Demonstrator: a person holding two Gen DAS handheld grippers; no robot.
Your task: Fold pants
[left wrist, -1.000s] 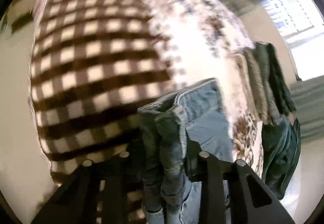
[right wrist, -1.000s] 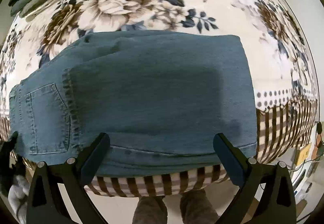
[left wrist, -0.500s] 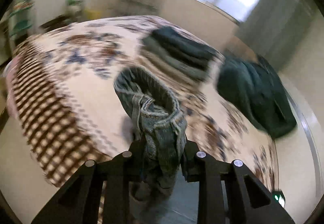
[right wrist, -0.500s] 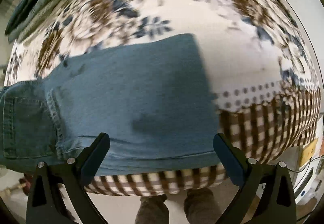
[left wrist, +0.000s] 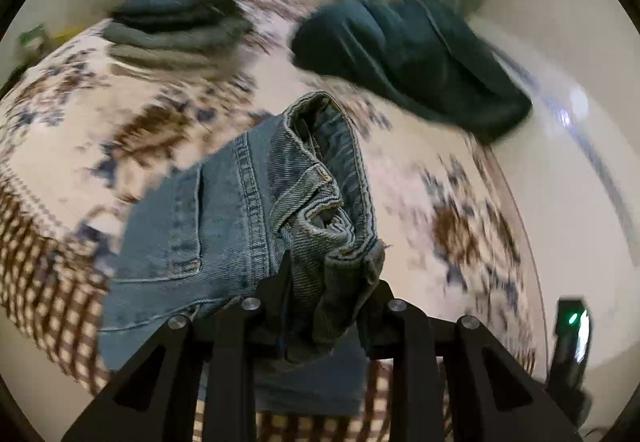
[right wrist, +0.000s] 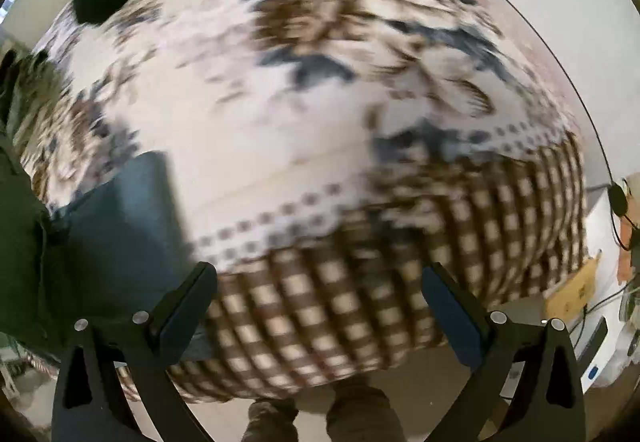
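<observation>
My left gripper is clamped on a bunched fold of the jeans; the waistband end with its belt loop and stitched seam rises up out of the narrow gap between my fingers, while the rest of the denim, back pocket showing, hangs down to the left over the checked border of the bedspread; the jeans are thus lifted at one end and draped over the near edge of the bed; beyond them, on the floral part of the spread, sits a stack of folded clothes at the far left, and a dark green garment lies heaped at the far right, well apart from the denim; a small black device with a green light shows at the lower right edge; my right gripper stands wide with nothing between its blue-padded fingers, pointing down over the checked border of the spread; in that view only a blurred blue corner of the jeans shows at the lower left, just beside my left finger but not touching it that I can tell; my own feet show on the floor below, and a white unit with cables stands at the right edge.
</observation>
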